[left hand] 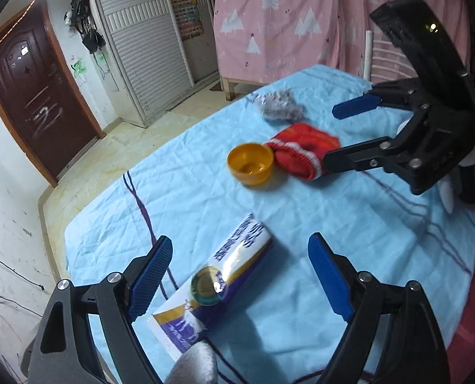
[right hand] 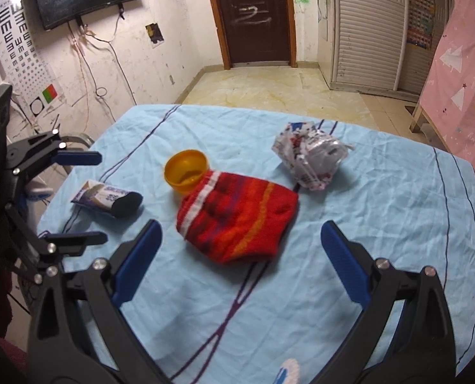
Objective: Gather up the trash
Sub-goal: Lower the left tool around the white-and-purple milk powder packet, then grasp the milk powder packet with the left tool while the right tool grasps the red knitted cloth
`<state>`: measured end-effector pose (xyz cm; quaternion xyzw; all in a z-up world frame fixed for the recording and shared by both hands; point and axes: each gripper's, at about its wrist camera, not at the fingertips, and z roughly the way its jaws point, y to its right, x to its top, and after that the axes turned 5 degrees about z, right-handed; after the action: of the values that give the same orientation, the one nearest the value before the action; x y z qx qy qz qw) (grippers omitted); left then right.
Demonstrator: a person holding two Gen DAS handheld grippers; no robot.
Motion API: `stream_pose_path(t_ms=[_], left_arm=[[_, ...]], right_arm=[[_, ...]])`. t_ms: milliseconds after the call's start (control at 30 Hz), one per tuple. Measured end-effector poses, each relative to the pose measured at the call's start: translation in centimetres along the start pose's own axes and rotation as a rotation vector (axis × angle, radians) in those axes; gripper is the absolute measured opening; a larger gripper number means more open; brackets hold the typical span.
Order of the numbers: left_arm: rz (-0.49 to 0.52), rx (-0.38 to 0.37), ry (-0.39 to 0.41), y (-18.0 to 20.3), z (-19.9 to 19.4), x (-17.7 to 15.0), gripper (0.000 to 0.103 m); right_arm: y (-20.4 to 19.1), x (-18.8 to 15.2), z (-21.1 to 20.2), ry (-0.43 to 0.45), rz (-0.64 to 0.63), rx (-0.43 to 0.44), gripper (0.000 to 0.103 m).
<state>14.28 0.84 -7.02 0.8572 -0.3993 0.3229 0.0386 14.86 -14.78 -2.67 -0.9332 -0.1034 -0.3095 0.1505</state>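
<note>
A white and purple wrapper (left hand: 215,283) lies on the blue tablecloth between the fingers of my open left gripper (left hand: 240,275), which hovers just above it. It also shows in the right wrist view (right hand: 104,196). A crumpled white plastic wrapper (right hand: 311,160) lies further back; it shows in the left wrist view (left hand: 277,104) too. My right gripper (right hand: 240,264) is open and empty above a red knit hat (right hand: 237,217). In the left wrist view the right gripper (left hand: 332,136) is open beside the hat (left hand: 301,152).
A yellow bowl (right hand: 186,169) stands upright against the hat's rim; it also shows in the left wrist view (left hand: 250,163). The table's blue cloth (right hand: 381,211) drops off at the edges. A pink curtain (left hand: 279,19) hangs behind the table.
</note>
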Motion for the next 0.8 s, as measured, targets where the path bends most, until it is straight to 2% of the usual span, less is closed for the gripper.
stream_pose_path(t_ms=[267,467,600,800], left_arm=[[-0.017,-0.027,-0.021,-1.9,1.2,-0.9,0.076],[-0.009,-0.062,-0.024,-2.1,1.5,-1.2,0.054],[-0.013,-0.077,-0.015,-2.1,1.2,-1.3,0.033],[-0.074,-0.084,-0.011,-2.3,1.0,-1.7,0.026]], right_arm=[[-0.8,0.8,1.1,-0.016,-0.017,-0.016,0.096],[-0.6,0.9,2.0,-0.036,-0.007,-0.028,0.096],[-0.6,1.0,2.5,-0.042,-0.005,-0.033,0.096],[-1.2,0.9,3.1,-0.058,-0.033,-0.057,0.096]])
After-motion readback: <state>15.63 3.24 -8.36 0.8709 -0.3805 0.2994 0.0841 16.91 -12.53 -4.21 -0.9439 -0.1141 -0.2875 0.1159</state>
